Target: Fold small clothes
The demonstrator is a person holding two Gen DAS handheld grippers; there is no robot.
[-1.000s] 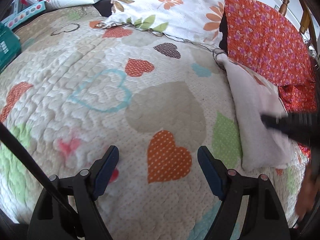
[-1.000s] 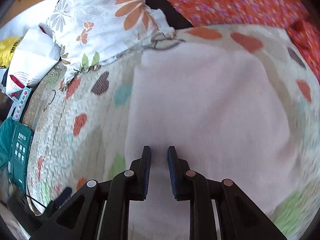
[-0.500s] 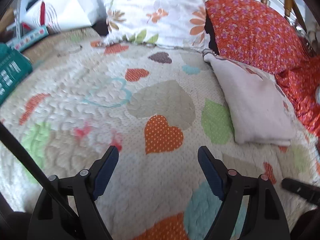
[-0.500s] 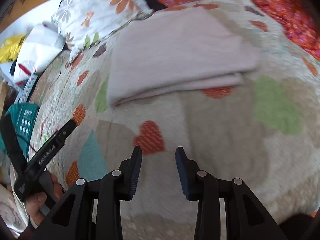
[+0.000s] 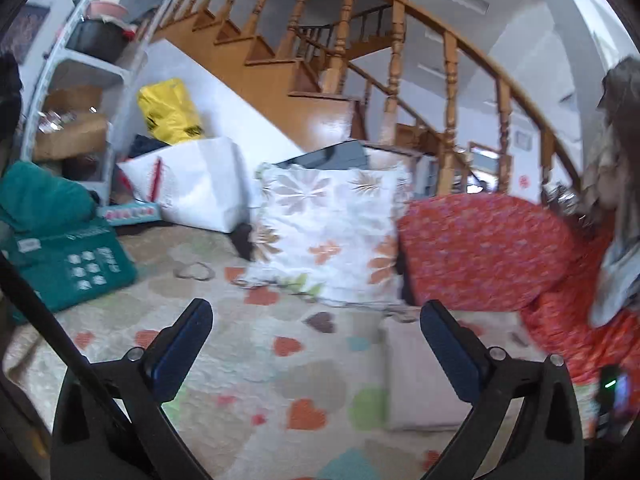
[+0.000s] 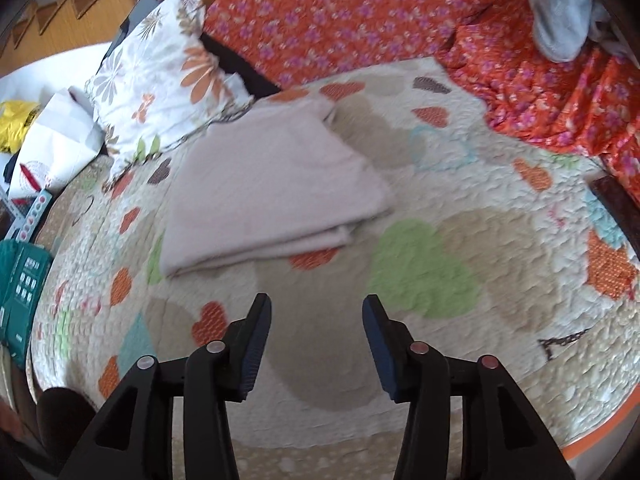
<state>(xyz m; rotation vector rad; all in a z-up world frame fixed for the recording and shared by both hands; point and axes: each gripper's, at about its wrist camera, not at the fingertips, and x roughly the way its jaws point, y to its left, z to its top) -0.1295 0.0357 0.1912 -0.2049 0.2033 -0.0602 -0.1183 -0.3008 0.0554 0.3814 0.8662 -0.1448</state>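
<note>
A folded pale pink garment point(image 6: 276, 196) lies flat on the heart-patterned quilt point(image 6: 420, 280), next to the floral pillow. It also shows in the left wrist view point(image 5: 424, 376) at the lower right. My right gripper point(image 6: 316, 324) is open and empty, held over the quilt in front of the garment, apart from it. My left gripper point(image 5: 316, 340) is wide open and empty, raised and looking level across the bed. A grey garment point(image 6: 560, 12) lies on the red cover at the far right.
A white floral pillow point(image 5: 332, 236) and a red flowered cushion point(image 5: 480, 252) stand at the back. A green box point(image 5: 68, 264), a white bag point(image 5: 192, 184) and shelves are at the left. A wooden staircase point(image 5: 320, 60) rises behind. A grey cloth point(image 5: 616, 184) hangs at the right edge.
My right gripper let go of the pink garment, opened and drew back from it. My left gripper tilted up from the quilt to look across the room.
</note>
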